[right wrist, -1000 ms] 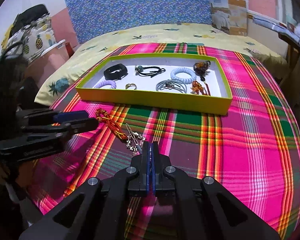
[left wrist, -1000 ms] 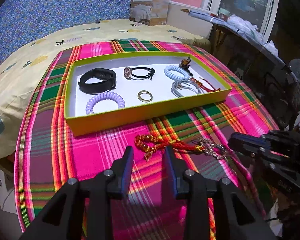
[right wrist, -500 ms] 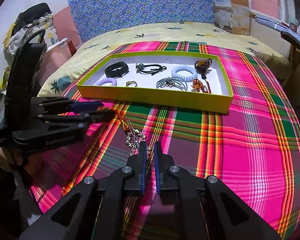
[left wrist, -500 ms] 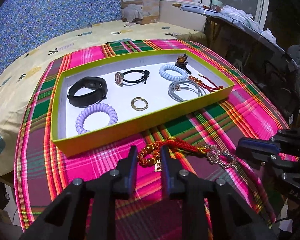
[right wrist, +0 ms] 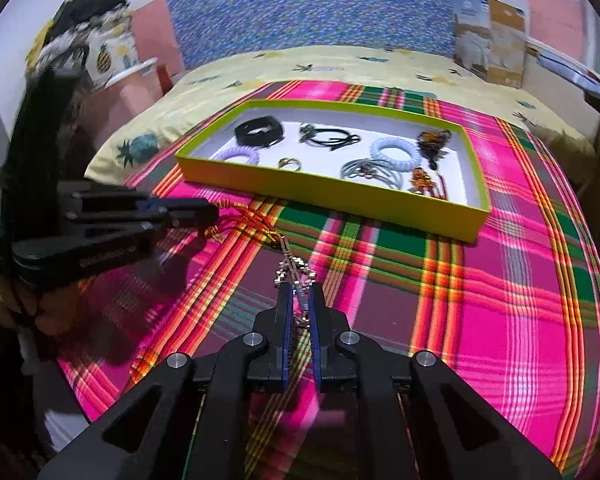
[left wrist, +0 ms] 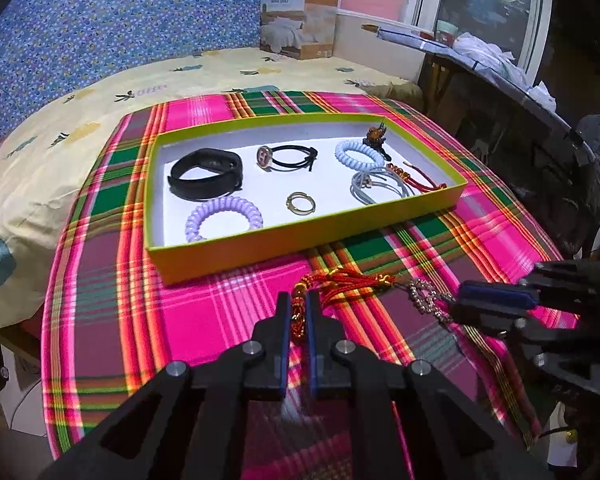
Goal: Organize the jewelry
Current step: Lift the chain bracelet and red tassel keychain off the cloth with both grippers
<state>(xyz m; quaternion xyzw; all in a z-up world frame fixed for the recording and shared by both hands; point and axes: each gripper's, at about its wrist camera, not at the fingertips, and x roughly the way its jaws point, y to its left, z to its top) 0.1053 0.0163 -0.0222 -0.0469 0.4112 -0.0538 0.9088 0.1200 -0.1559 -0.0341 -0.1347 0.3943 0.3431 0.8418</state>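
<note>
A red cord bracelet (left wrist: 348, 280) with a silver chain end (left wrist: 422, 296) lies on the plaid cloth in front of the yellow-green tray (left wrist: 300, 236). My left gripper (left wrist: 299, 306) is shut on the red beaded end. My right gripper (right wrist: 300, 300) is closed around the silver chain end (right wrist: 294, 270); it also shows in the left wrist view (left wrist: 496, 300). The left gripper shows in the right wrist view (right wrist: 196, 212), gripping the red cord (right wrist: 252, 224). The tray holds a black band (left wrist: 206, 174), a purple coil (left wrist: 224, 218), a ring (left wrist: 300, 203) and several hair ties.
The plaid cloth (left wrist: 180, 320) covers a small round table against a bed with a yellow pineapple sheet (left wrist: 60, 132). A cardboard box (left wrist: 300, 26) stands at the back. A dark desk (left wrist: 520, 120) is at the right.
My left gripper moved forward and closed on the red end of the bracelet. My right gripper opened slightly, advanced, and closed around the silver chain end.
</note>
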